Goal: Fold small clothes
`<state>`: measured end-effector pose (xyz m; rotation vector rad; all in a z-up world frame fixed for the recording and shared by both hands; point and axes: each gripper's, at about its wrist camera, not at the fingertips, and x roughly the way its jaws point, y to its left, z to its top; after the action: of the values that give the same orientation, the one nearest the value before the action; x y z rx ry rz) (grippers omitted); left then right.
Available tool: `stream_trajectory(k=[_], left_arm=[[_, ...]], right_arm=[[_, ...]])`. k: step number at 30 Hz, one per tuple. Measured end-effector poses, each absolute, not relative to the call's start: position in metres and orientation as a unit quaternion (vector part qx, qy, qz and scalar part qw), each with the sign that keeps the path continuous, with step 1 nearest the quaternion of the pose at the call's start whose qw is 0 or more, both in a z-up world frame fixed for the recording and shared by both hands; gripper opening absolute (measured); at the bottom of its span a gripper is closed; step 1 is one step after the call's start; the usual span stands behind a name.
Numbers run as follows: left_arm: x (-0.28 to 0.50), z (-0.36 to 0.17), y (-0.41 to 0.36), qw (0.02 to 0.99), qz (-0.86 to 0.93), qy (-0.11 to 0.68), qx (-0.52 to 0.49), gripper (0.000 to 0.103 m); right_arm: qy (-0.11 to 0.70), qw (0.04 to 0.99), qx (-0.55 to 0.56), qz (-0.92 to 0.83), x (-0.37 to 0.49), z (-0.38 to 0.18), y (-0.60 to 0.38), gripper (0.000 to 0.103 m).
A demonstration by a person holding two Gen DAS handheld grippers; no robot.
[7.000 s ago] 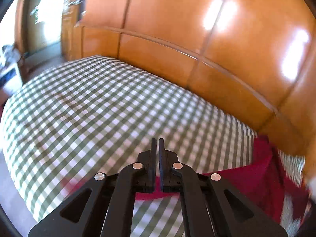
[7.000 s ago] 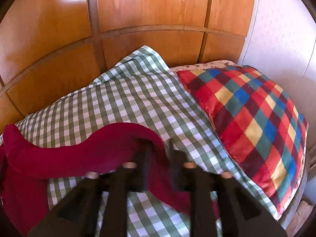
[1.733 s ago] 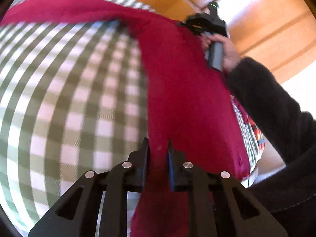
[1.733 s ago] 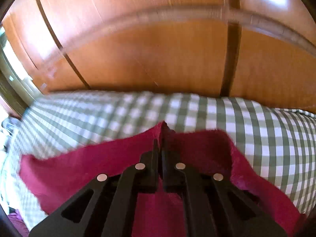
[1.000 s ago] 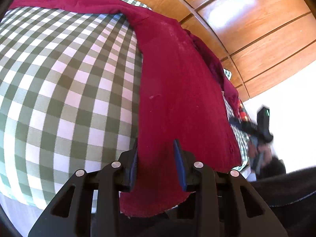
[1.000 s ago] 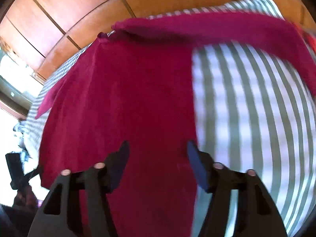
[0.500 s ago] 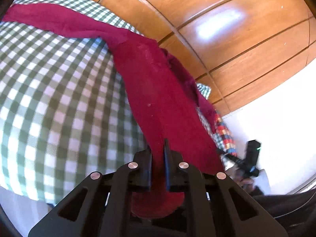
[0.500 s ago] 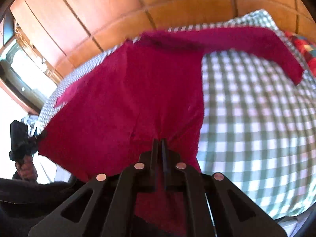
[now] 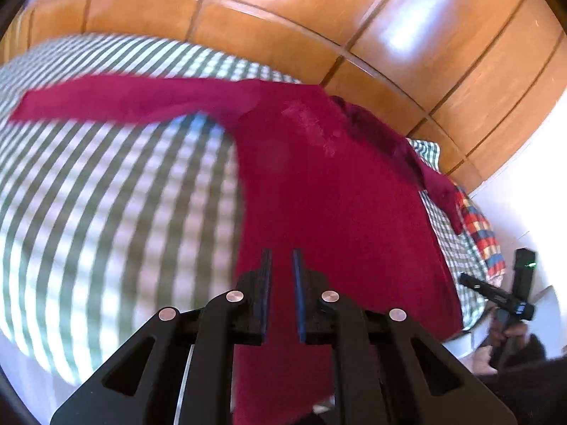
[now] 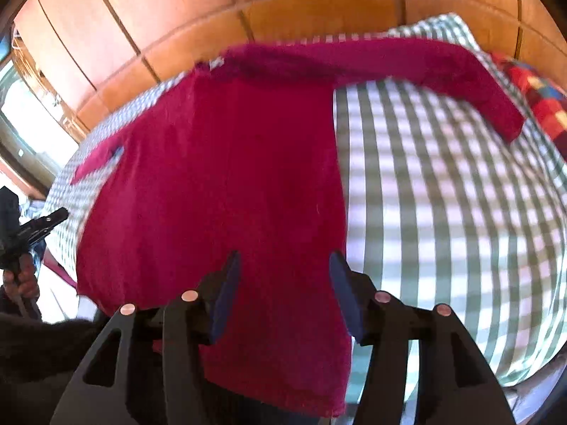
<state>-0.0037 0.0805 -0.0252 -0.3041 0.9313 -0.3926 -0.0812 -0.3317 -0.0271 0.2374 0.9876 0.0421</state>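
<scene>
A dark red long-sleeved top (image 9: 319, 194) lies spread on the green-and-white checked bed (image 9: 106, 212). Its hem hangs over the near edge. One sleeve (image 9: 106, 102) stretches left across the sheet. The other sleeve (image 10: 460, 71) bends down toward the pillow. My left gripper (image 9: 282, 258) is over the hem's left part, its jaws almost together with red fabric filling the narrow slit. My right gripper (image 10: 283, 262) is over the hem's right corner. Its jaws are opening, and the top (image 10: 230, 177) lies under them, untouched by the pads.
Orange wooden panels (image 9: 319, 17) run behind the bed. A multicoloured checked pillow (image 10: 531, 95) sits at the right end beside a white wall (image 9: 531, 177). The person's dark sleeve and hand (image 10: 21, 279) show at the near edge.
Half a second ago both grippers were closed on the hem. The right one has now spread its jaws and let go. The left one has lifted, still nearly closed on fabric.
</scene>
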Motion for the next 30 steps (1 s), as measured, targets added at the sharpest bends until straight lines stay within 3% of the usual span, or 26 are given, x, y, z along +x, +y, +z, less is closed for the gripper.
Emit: stream_trajectory(k=[5,9,12,19,27,28,29,30], left_arm=[[0.048,-0.057,0.029,0.863,-0.134,0.481,-0.076,0.009],[0.057,-0.087,0.022,0.855,-0.102,0.506,-0.049,0.009],[0.056,-0.087,0.022,0.857,-0.103,0.503,-0.047,0.009],[0.055,-0.087,0.025,0.852,-0.099,0.510,-0.066,0.009],[0.060,-0.086,0.023,0.849,-0.088,0.518,-0.062,0.009],[0.060,-0.086,0.022,0.849,-0.086,0.519,-0.061,0.009],[0.061,-0.086,0.021,0.848,-0.084,0.520,-0.060,0.009],[0.061,-0.086,0.020,0.848,-0.081,0.521,-0.059,0.009]], right_arm=[[0.469,0.875,0.116,0.042,-0.055,-0.037,-0.313,0.052],[0.509,0.855,0.097,0.020,-0.050,-0.070,-0.313,0.051],[0.497,0.861,0.107,0.027,-0.060,-0.062,-0.325,0.049],[0.414,0.892,0.071,-0.164,-0.055,-0.024,-0.422,0.051],[0.438,0.855,-0.032,-0.275,0.009,-0.045,-0.523,0.049],[0.451,0.848,-0.032,-0.275,0.016,-0.050,-0.533,0.047],[0.468,0.840,-0.029,-0.274,0.023,-0.057,-0.543,0.031],[0.479,0.834,-0.027,-0.272,0.028,-0.063,-0.551,0.022]])
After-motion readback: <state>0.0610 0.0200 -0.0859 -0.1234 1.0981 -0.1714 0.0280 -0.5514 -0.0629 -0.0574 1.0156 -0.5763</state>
